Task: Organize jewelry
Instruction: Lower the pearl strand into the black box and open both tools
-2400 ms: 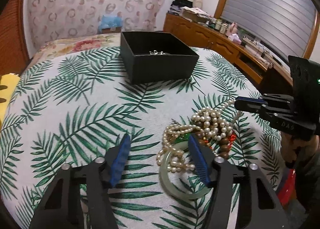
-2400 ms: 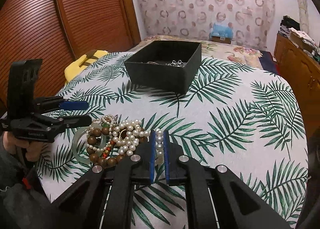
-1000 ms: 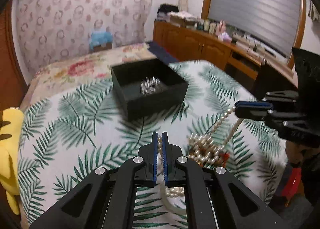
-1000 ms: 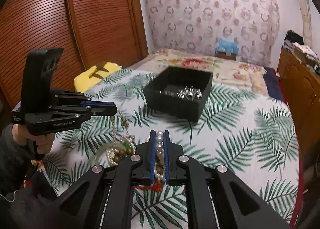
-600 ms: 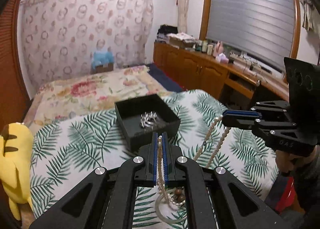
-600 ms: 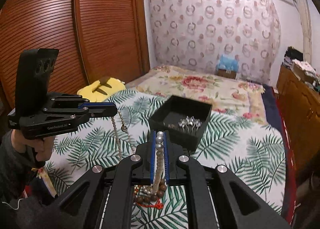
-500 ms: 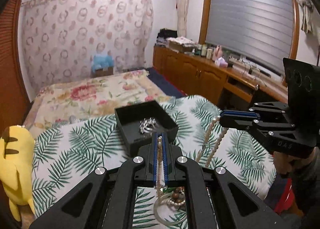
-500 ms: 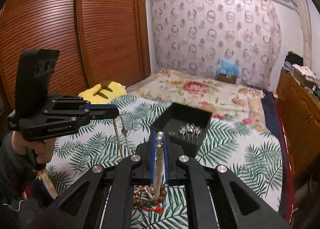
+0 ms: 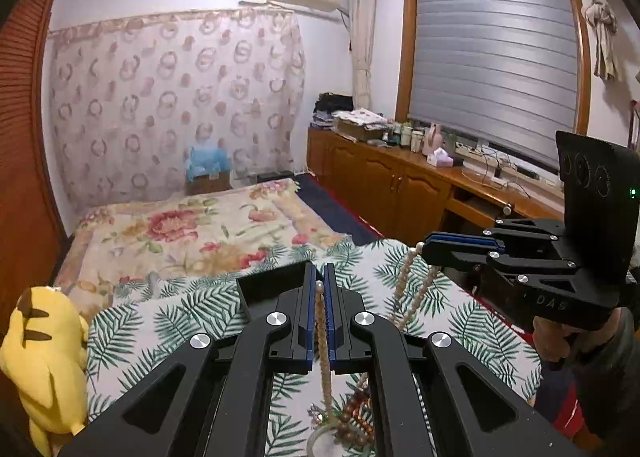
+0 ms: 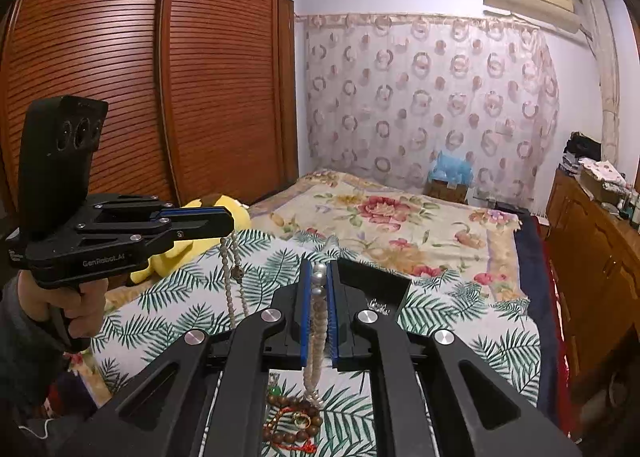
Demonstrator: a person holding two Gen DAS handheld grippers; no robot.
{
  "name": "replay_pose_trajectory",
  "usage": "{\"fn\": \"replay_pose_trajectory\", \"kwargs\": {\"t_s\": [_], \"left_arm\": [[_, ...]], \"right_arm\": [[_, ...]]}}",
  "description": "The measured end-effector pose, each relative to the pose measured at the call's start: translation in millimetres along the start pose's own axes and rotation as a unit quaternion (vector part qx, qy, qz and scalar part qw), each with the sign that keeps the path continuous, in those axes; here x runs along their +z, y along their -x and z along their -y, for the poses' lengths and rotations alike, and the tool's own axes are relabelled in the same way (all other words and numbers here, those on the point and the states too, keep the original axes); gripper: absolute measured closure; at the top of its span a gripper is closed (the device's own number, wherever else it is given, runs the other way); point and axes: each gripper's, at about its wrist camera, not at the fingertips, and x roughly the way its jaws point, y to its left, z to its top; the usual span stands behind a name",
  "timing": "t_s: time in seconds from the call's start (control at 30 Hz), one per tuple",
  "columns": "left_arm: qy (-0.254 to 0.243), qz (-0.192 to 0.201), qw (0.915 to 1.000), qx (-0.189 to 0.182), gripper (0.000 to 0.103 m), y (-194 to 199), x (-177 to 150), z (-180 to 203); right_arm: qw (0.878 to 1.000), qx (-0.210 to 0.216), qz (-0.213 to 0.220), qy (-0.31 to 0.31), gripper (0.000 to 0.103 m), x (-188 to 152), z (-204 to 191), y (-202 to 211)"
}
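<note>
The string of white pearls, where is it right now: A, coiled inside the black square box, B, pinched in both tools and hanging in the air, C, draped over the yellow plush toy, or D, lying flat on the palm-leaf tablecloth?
B: the string of white pearls is clamped in the right tool and the left tool, dangling above the palm-leaf tablecloth.

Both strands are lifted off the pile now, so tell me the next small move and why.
Probably carry both over the black box and lower. The left gripper and right gripper each pinch a pearl necklace that hangs clear of the wooden beads.
</note>
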Motion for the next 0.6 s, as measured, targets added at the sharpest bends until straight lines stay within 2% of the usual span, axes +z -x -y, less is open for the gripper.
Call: {"fn": "replay_pose_trajectory", "kwargs": {"t_s": [0.37,0.6], "left_arm": [[-0.001,0.020,0.9998,0.003,0.100,-4.3,25.3,-5.7],[0.011,0.033,0.9994,0.000,0.100,-18.5,47.7,-17.5]], "right_arm": [[1.000,-0.014,0.023,0.015,0.094,34.0,14.9,-4.7],[0.999,-0.008,0.032,0.016,0.094,51.6,30.4,-14.3]]}}
